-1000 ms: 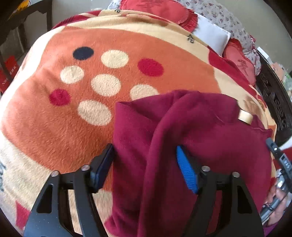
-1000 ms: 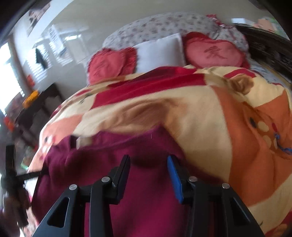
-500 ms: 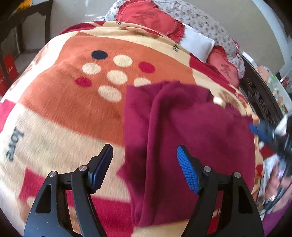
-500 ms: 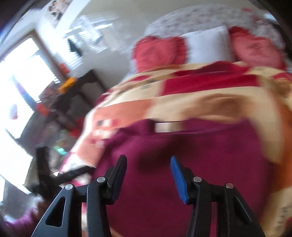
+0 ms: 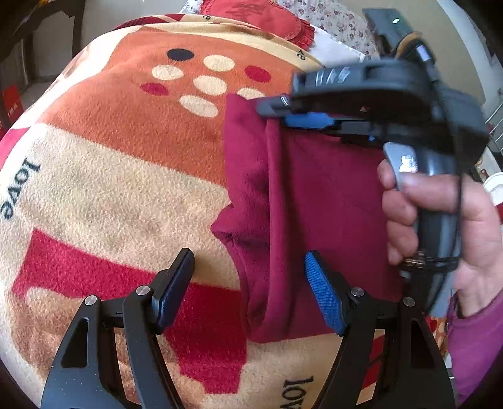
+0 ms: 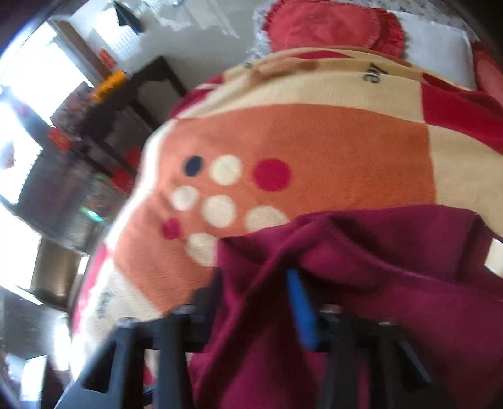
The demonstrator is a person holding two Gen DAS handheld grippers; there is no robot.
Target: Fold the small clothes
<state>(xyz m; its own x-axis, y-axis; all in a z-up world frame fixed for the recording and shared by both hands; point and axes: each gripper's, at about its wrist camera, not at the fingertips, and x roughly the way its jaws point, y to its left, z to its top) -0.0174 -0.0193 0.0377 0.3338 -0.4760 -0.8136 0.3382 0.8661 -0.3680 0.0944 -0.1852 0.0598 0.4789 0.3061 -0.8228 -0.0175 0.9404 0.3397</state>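
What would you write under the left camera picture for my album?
The open left gripper hovers by a maroon garment on a spotted blanket, while the right gripper reaches across its far edge.

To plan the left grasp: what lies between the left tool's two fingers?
In the left wrist view, the left tool is open; between its fingers lie the blanket and the garment's folded left edge.

- A bed fills both views, covered by a fleece blanket (image 5: 132, 176) in orange, cream and red blocks.
- The blanket's orange block carries cream, red and dark dots at upper centre.
- A dark red garment (image 5: 314, 201) lies folded on the blanket, right of centre in the left view.
- Red pillows (image 5: 261, 12) and a white pillow (image 5: 336, 47) sit at the top edge.
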